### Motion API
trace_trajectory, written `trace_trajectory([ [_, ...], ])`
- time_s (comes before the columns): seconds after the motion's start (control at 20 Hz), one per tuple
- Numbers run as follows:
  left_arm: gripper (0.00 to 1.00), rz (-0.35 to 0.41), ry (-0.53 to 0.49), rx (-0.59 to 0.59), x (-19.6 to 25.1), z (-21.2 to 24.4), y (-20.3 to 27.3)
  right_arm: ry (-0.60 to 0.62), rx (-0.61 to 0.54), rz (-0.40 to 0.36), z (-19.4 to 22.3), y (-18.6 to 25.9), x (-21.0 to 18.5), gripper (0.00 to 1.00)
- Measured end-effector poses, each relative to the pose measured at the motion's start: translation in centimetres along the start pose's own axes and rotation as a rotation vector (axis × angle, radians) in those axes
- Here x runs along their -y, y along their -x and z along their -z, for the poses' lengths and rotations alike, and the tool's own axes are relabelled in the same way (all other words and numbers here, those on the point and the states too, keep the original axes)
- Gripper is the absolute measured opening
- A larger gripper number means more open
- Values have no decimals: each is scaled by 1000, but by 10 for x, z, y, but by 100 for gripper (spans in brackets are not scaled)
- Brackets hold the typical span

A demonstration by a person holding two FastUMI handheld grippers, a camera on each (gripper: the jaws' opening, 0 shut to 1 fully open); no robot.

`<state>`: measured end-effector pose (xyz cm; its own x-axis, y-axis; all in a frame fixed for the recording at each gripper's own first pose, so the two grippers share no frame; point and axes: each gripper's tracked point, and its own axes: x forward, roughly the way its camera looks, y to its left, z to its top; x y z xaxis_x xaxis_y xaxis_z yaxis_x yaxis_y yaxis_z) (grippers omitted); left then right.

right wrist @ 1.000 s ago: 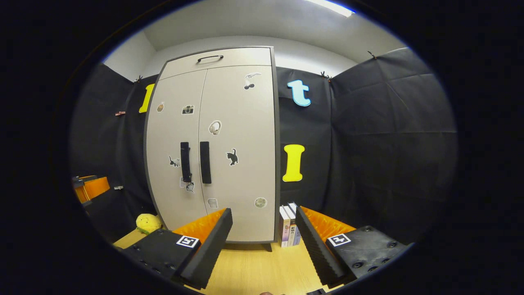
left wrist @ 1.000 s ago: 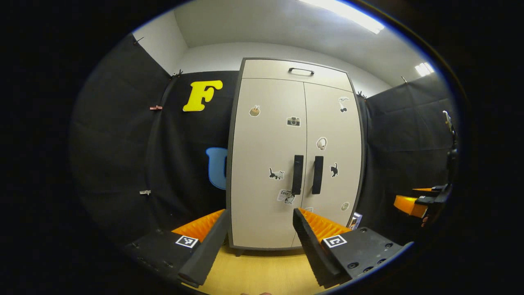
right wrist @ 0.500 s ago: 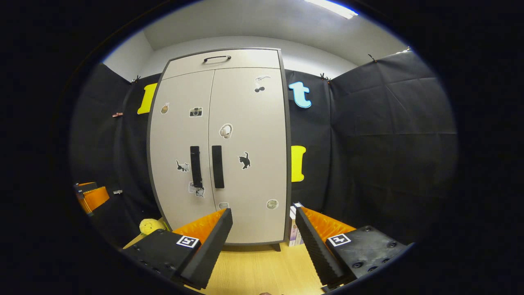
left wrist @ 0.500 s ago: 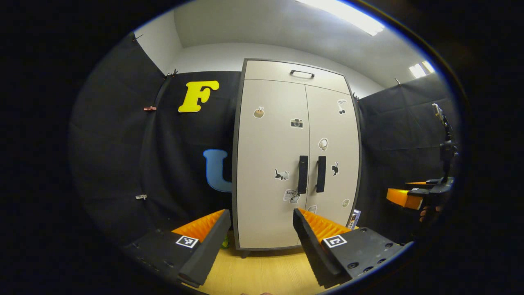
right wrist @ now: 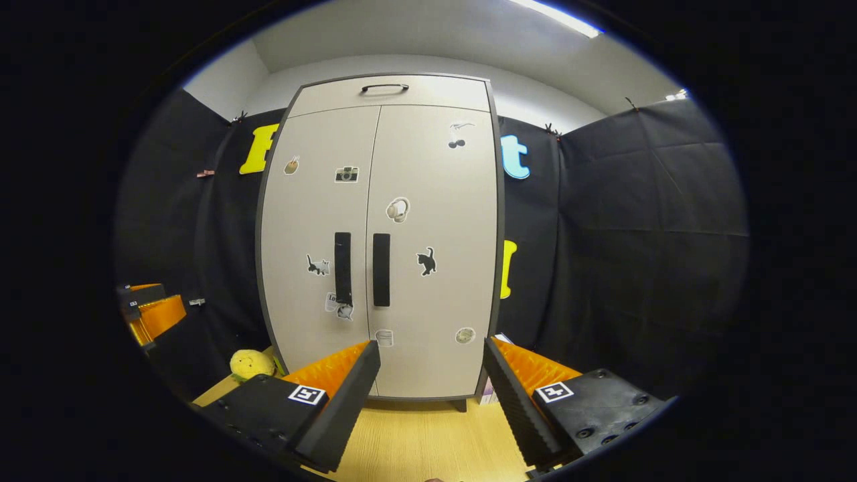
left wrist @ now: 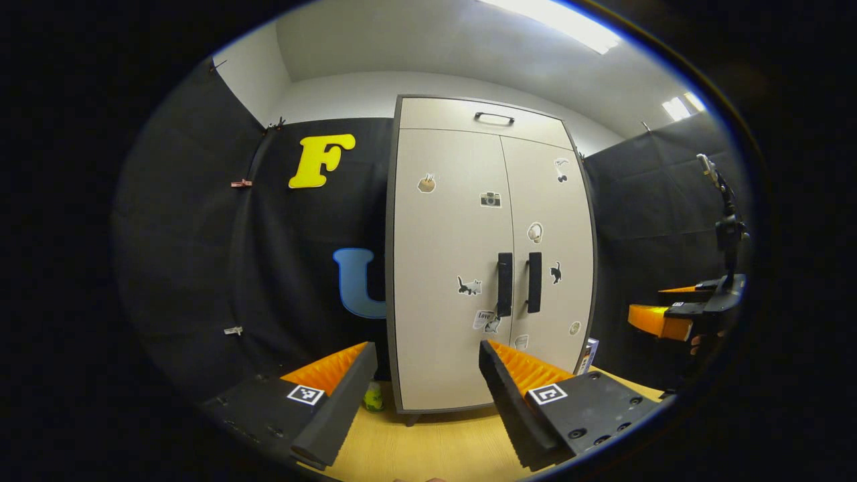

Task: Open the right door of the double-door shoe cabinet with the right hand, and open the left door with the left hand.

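beige cabinet (right wrist: 381, 234) stands on the desk (right wrist: 428, 442), both doors closed. right gripper (right wrist: 428, 388) and left gripper (left wrist: 422, 395) are wide open, holding nothing. doors look stiff and light; grab the black right handle (right wrist: 381, 269), then the left handle (left wrist: 504, 284).

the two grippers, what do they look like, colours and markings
Both look alike. The left gripper has two long black fingers with ribbed pads, orange ribbed backing behind them, and black bolted blocks, each bearing a square black-and-white marker. The right gripper has the same build. Seen from the side in the left gripper view, it shows an orange and black body.
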<state>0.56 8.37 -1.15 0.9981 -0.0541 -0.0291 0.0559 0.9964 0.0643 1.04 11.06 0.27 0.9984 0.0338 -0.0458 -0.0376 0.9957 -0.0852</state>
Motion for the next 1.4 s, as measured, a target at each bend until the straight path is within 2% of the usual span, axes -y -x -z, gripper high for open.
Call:
trace_trajectory([
  [0.25,95,-46,53,-28,-1,14,-11,-5,17,-66,-21,-33,-7,98],
  [0.5,95,-103,3,-54,-2,26,-12,7,21,-160,-49,-83,-38,98],
  [0.65,95,-123,9,-77,-2,34,-7,28,9,-200,-56,-113,-54,98],
  [0.9,95,-173,54,-129,-10,52,0,57,25,-193,-61,-165,-65,97],
  [1.05,95,-217,22,-140,-21,56,0,30,5,-189,-54,-197,-73,98],
  [1.2,95,-242,-4,-147,-24,58,0,55,-3,-182,-50,-219,-79,98],
  [1.4,95,-246,23,-167,-18,71,2,73,-12,-167,-44,-233,-83,95],
])
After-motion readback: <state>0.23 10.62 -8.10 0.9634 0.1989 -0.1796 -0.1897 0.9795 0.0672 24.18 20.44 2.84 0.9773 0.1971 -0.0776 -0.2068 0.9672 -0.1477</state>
